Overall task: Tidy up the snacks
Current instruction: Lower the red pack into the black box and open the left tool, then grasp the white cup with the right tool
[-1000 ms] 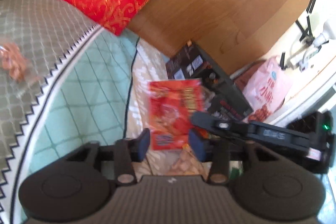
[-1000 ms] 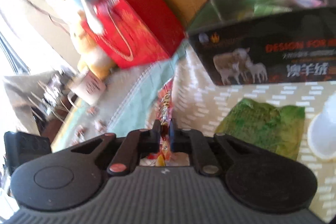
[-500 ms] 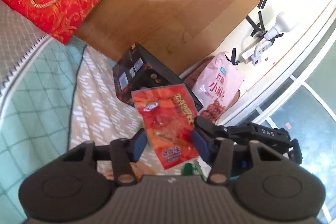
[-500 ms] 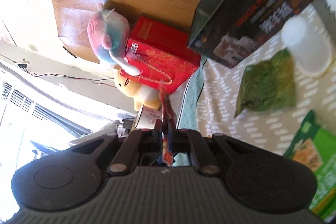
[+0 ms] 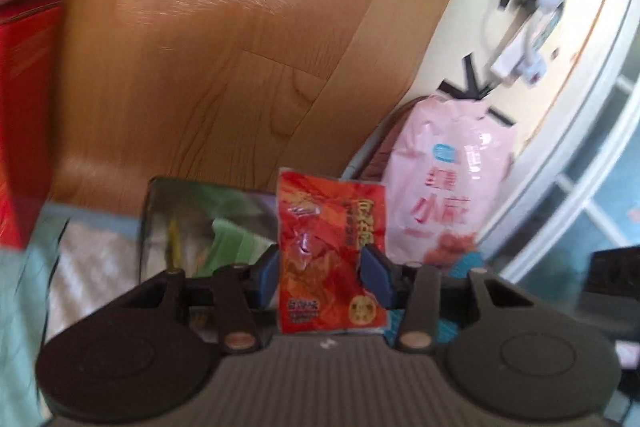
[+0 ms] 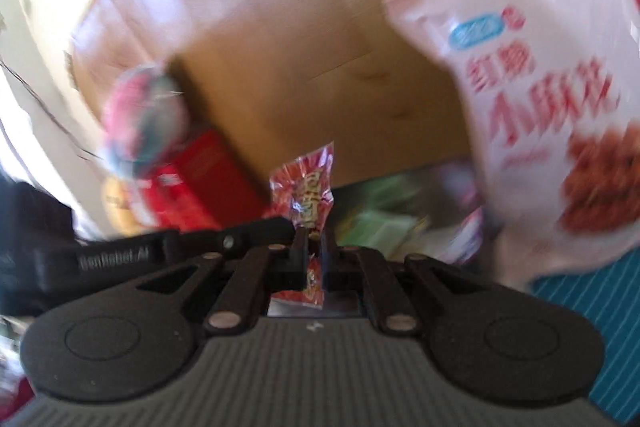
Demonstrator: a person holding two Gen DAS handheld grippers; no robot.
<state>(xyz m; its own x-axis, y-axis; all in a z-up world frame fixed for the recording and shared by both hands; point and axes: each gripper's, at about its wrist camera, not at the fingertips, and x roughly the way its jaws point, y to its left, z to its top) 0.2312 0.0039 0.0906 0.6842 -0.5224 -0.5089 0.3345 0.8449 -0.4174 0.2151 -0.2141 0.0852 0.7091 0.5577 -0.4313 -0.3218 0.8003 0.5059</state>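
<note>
**Mia:** What is the right gripper (image 6: 311,247) doing?

**Ben:** Its two fingers pinch a red snack packet (image 6: 308,195) tight. The packet stands up between them.

**Mia:** And the left gripper (image 5: 323,273)?

**Ben:** Its blue pads (image 5: 374,269) are wide apart. The same red packet (image 5: 330,259) sits in the gap, but I cannot tell if the pads touch it.

**Mia:** What is behind?

**Ben:** An open box (image 5: 200,219) with green packets inside is just behind the packet. A big pink snack bag (image 5: 448,183) stands beside the box. Farther back is a brown wooden board (image 5: 224,47).
</note>
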